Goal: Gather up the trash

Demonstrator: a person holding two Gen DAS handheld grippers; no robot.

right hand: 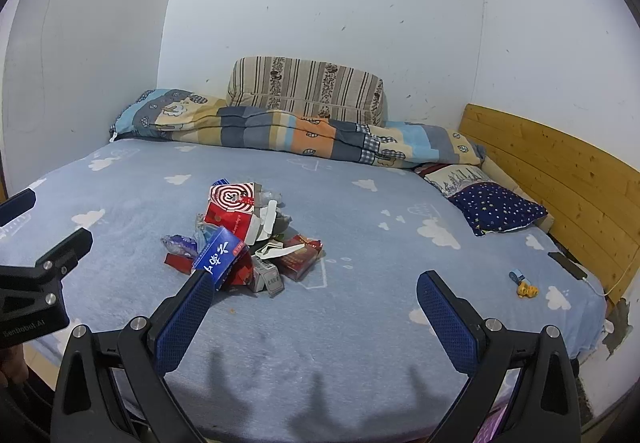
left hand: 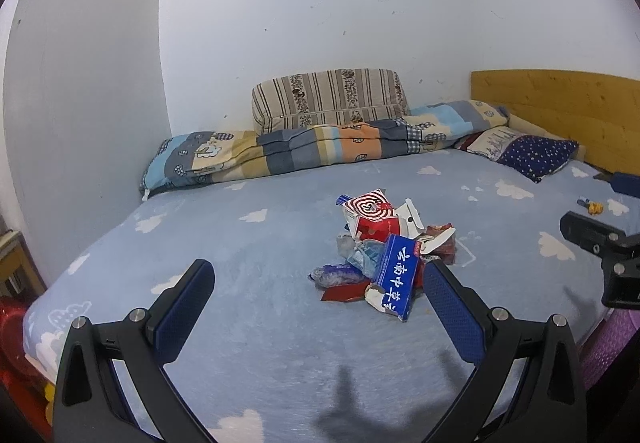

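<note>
Left gripper (left hand: 319, 285): jaws spread wide, nothing between them, hanging above the near part of the bed (left hand: 248, 243). Its right finger (left hand: 452, 307) overlaps the pile's edge in the left wrist view; contact can't be confirmed, looks like it sits in front of it.

Right gripper (right hand: 316, 293): also spread wide and empty, same height above the sheet. Its left finger (right hand: 188, 311) lines up with the blue carton in its own view, again probably just foreground overlap. Each gripper shows at the edge of the other's camera, so they flank the pile side by side.

Trash pile (left hand: 384, 251) sits mid-bed, heaped in one spot: blue carton with white characters (left hand: 396, 279) leaning on top at the front, red box with a spiral target print (left hand: 370, 217) behind it, torn white card, crumpled clear plastic, dark red wrappers low down. Loose and overlapping, so likely to slump if grabbed from one side.

Judgement: approach stage, nothing collected yet. Wide jaws suit the bulky carton first.

Further out: folded patchwork quilt (right hand: 304, 135) and striped cushion (right hand: 308, 87) against the wall, starry pillow (right hand: 500, 209) by the wooden headboard (right hand: 560, 171). Small yellow-and-blue item (right hand: 524, 285) lies well apart from the pile, near the right edge; unclear whether it's trash. No bin visible.
</note>
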